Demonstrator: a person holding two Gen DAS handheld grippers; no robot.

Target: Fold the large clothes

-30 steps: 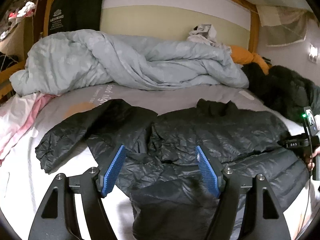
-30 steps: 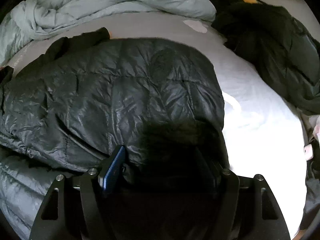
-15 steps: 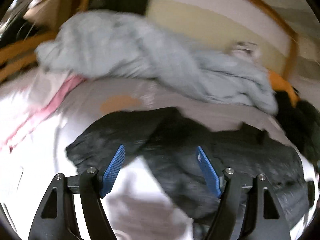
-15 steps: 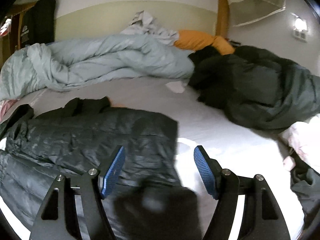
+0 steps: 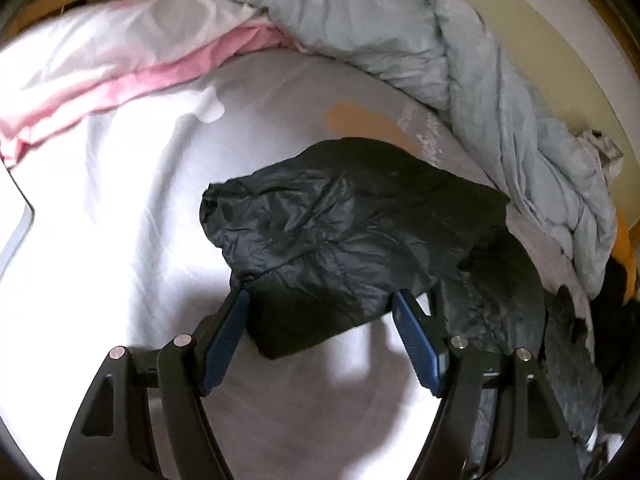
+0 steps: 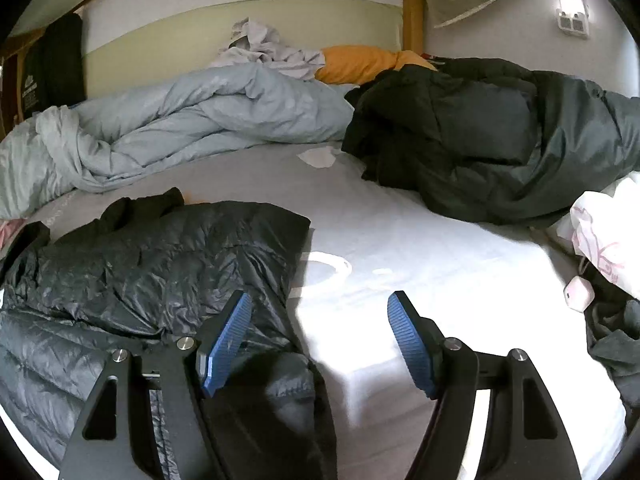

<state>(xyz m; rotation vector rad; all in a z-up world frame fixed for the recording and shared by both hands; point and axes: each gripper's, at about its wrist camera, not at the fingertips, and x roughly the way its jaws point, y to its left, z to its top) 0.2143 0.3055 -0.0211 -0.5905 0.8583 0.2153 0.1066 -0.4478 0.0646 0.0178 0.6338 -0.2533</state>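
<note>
So my left gripper (image 5: 320,300) is angled down over the bed (image 5: 100,216), jaws spread wide, and the end of the black puffer jacket's (image 5: 344,232) sleeve sits between the blue pads (image 5: 416,344). The pads aren't pressing on it, so nothing's grabbed. That sleeve lies out across the white sheet toward the bed's left side, with a pink and white blanket (image 5: 120,60) bunched along the far left edge.

My right gripper (image 6: 320,308) is spread apart too and empty. Its left pad hangs over the jacket's (image 6: 160,264) right edge, and its right pad is over bare sheet (image 6: 420,248). In this view the jacket lies flat on the near left part of the bed, its right side folded in to a straight edge, collar toward the headboard.

Along the head of the bed there's a rumpled light blue duvet (image 6: 180,120) and an orange pillow (image 6: 360,62). A second dark coat (image 6: 480,132) is heaped at the far right corner, well apart from the jacket.
</note>
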